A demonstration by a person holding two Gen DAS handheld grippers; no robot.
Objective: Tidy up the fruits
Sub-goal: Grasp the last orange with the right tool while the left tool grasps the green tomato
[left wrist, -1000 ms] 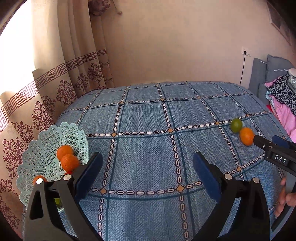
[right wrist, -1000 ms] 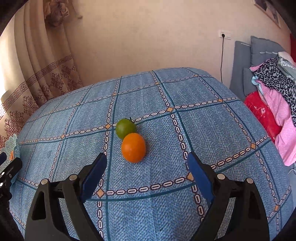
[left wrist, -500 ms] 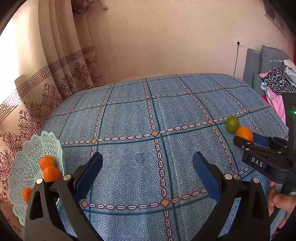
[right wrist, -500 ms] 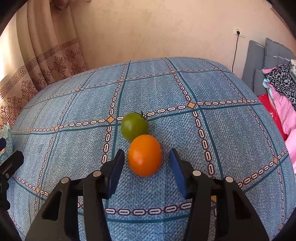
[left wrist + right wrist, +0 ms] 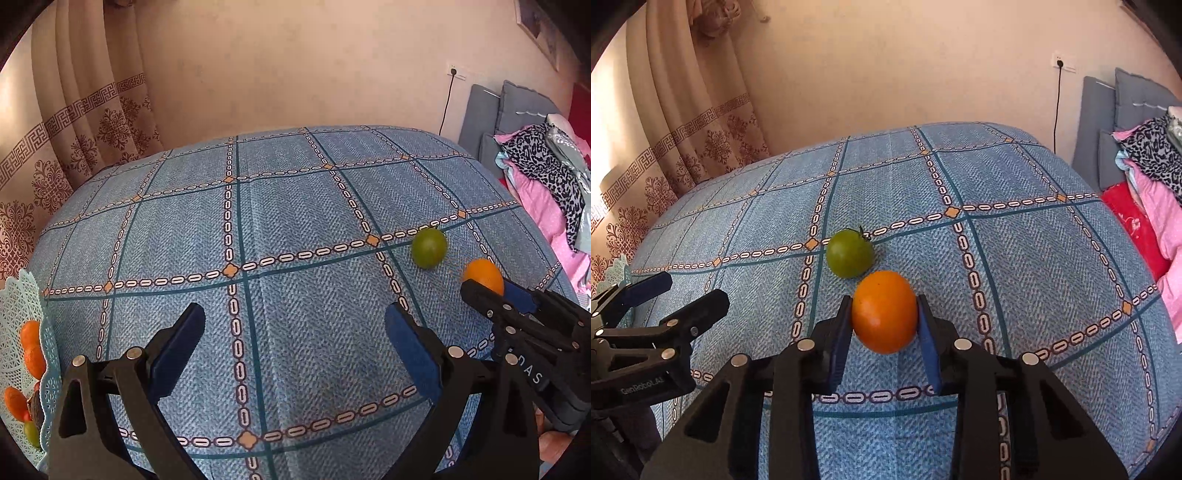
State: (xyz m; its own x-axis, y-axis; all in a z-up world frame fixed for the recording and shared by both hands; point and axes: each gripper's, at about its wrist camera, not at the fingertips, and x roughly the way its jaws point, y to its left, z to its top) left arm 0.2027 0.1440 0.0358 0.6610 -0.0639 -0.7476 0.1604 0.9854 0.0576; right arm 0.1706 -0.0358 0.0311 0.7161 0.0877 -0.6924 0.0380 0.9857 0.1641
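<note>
Now the right gripper (image 5: pixel 884 325) has its two blue fingers (image 5: pixel 837 343) pressed on the sides of the orange fruit (image 5: pixel 884 312), one on each side, right at its widest part. That is the best place to hold a round thing, so it cannot pop out. The fruit sits low over the blue checked bed cover (image 5: pixel 1015 266); I cannot quite tell if it touches the cloth. It looks smooth, shiny and light, and likely a bit soft, so a gentle squeeze is enough. Squeeze too hard and the skin may bruise.

The green fruit (image 5: pixel 849 253) lies just behind it on the bed and could roll if bumped.

The left gripper (image 5: pixel 291 347) hangs over the bed with its fingers spread wide and nothing in them. The pale green basket (image 5: pixel 16 306) with other fruits in it sits far off at the left edge of the bed.
</note>
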